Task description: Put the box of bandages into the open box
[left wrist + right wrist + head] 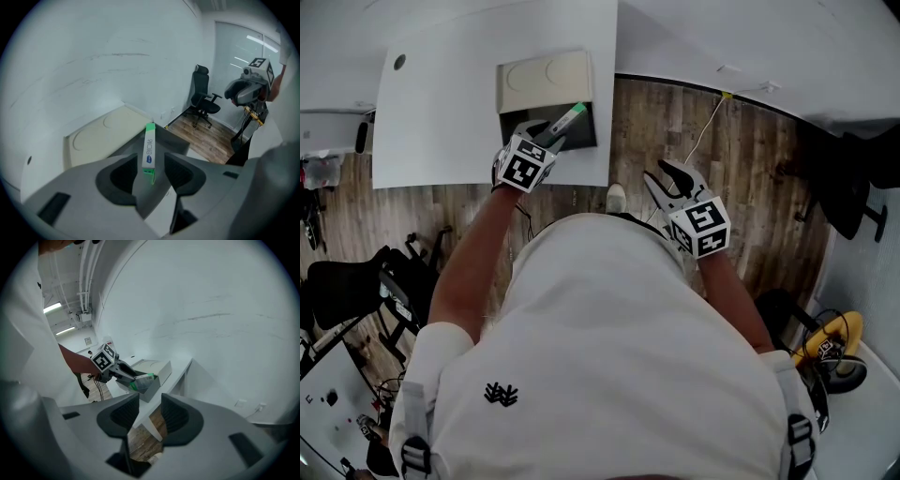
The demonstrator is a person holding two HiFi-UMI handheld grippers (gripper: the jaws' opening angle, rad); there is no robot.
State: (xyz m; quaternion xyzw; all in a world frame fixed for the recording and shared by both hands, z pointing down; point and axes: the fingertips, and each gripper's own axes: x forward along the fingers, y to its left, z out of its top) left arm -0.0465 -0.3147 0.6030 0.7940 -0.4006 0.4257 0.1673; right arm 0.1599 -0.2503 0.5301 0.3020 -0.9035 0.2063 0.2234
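The bandage box [570, 117], slim and white with green ends, tilts over the dark inside of the open box [591, 134], whose cream lid [546, 82] lies folded back on the white table [450, 112]. My left gripper [546, 131] reaches over the box's near edge. In the left gripper view the bandage box [149, 152] stands between the jaws with a gap on each side, so the gripper [146, 165] is open. My right gripper [667, 178] hovers open over the floor, right of the table, with nothing in it [150, 411]. From there the bandage box [144, 378] is seen at the left gripper's tips.
The table's right edge [612, 141] ends over wood floor. A cable [708, 127] runs along the floor by the wall. A black office chair [204, 101] stands farther off, another black chair [347, 281] at my left, and a yellow device [834, 347] at lower right.
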